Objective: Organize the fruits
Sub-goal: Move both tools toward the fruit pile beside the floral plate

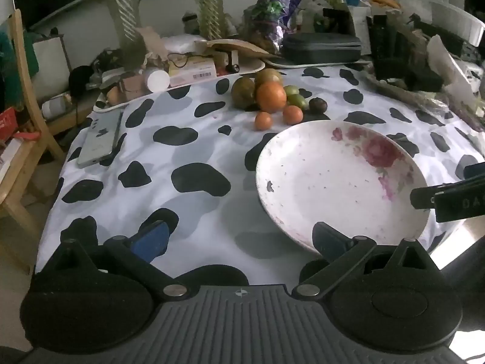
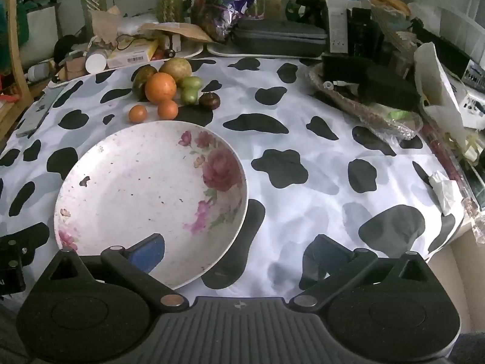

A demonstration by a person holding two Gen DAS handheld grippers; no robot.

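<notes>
A white plate with pink roses [image 1: 333, 182] [image 2: 145, 194] lies empty on the cow-print cloth. Behind it sits a cluster of fruit: a big orange [image 1: 270, 96] [image 2: 160, 87], two small oranges [image 1: 263, 120] [image 1: 292, 114] [image 2: 137, 113] [image 2: 167, 109], two green-brown mangoes [image 1: 242, 91] [image 2: 175, 67], small green fruits [image 1: 295, 98] [image 2: 190, 89] and a dark mangosteen [image 1: 317, 104] [image 2: 209, 100]. My left gripper [image 1: 242, 236] is open and empty at the plate's near left edge. My right gripper [image 2: 239, 248] is open and empty at the plate's near right edge.
A phone [image 1: 100, 142] lies at the table's left edge beside a wooden chair [image 1: 21, 139]. Clutter lines the back: boxes [image 1: 194, 71], a black case [image 1: 321, 47] [image 2: 279, 36], plant vases, a basket [image 2: 363, 97] and bags at the right.
</notes>
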